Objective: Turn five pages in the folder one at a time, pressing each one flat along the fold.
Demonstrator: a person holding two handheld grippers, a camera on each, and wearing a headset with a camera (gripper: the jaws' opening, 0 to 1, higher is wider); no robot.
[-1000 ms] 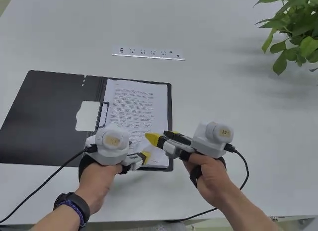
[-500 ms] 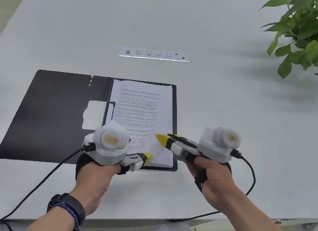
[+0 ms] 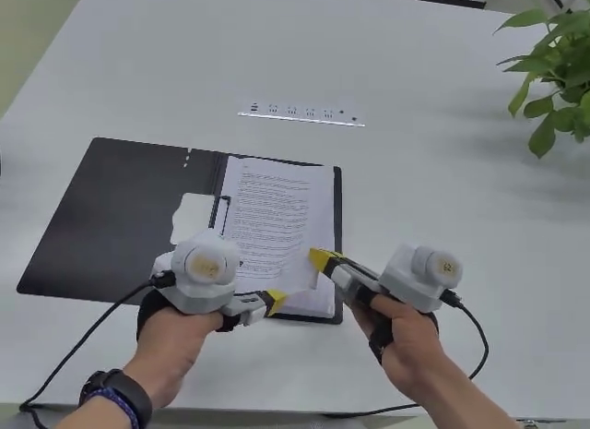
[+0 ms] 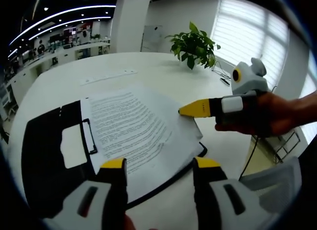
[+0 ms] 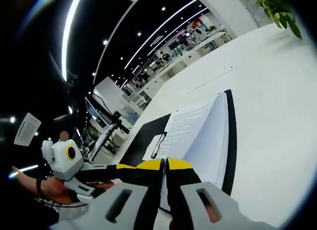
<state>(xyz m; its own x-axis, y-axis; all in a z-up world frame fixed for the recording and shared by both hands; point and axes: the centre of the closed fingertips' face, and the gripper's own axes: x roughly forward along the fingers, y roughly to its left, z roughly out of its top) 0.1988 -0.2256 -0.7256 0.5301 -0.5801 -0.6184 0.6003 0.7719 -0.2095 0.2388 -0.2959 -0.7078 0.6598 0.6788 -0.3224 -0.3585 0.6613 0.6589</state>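
Surroundings: white table, fittings and room beyond

Table top plain white; a slim power strip with a row of sockets lies flat on it, toward the far side; the green leaves of a potted plant reach in at the far right corner, well apart from the strip; beyond the table, a white column, slatted window blinds, rows of ceiling lights and distant desks, too small to detail.

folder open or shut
Open: the folder's cover lies flat on the left, with the printed pages exposed on the right.
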